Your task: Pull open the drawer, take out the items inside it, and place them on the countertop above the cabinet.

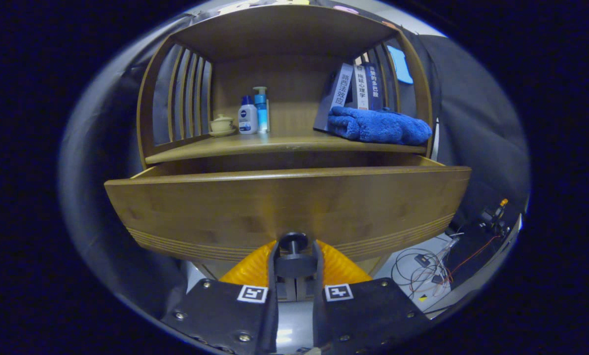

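Closest to me is my claw (294, 259), both fingers pressed on the dark round drawer knob (294, 242) between them. From there, biggest first: the wooden cabinet (149, 113) beyond, its drawer (255, 209) already drawn well out toward me — the opening step looks done, I judge. The drawer's inside is hidden behind its front, so I cannot tell what lies in it; the taking-out is all left. On the surface (274, 143) above sit a blue towel (378, 125), books (356, 88), two bottles (254, 116) and a small lidded cup (221, 123).
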